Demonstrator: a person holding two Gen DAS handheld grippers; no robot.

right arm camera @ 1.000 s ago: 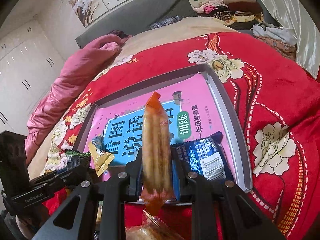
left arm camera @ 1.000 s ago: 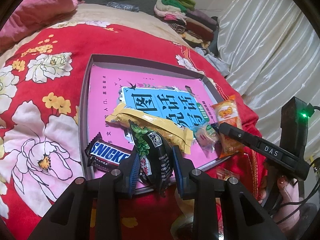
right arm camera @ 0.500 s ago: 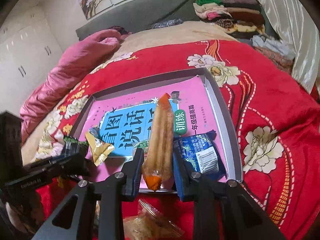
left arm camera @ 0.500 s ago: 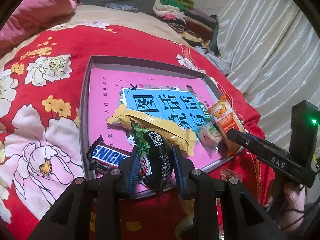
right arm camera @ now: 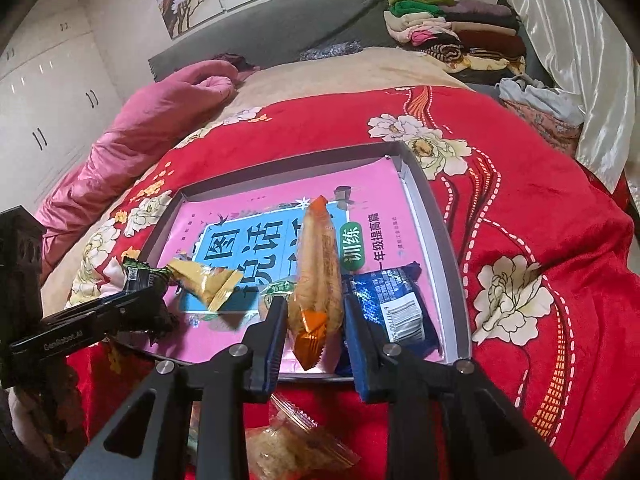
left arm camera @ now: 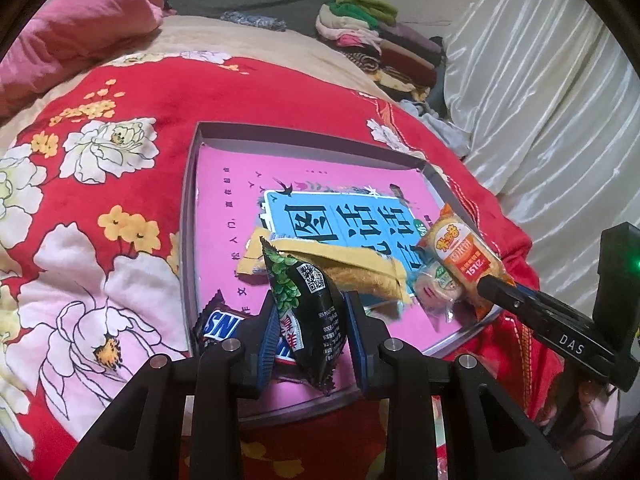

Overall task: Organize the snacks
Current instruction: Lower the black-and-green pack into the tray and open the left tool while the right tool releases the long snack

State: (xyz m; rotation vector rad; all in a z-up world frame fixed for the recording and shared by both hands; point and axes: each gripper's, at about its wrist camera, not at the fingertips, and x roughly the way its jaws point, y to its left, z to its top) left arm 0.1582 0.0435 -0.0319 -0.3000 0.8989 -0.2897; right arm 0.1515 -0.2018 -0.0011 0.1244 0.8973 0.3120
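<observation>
While over tray (left arm camera: 187, 240): black packet (left arm camera: 312, 312), orange packet (right arm camera: 318, 272)

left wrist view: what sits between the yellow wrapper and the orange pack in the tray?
A small round snack in a clear wrapper lies between the yellow wrapper and the orange pack, on the tray. Left wrist view shows it.

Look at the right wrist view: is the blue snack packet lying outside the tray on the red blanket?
No, the blue snack packet lies inside the tray, near its right wall, beside the orange packet in the right gripper.
</observation>
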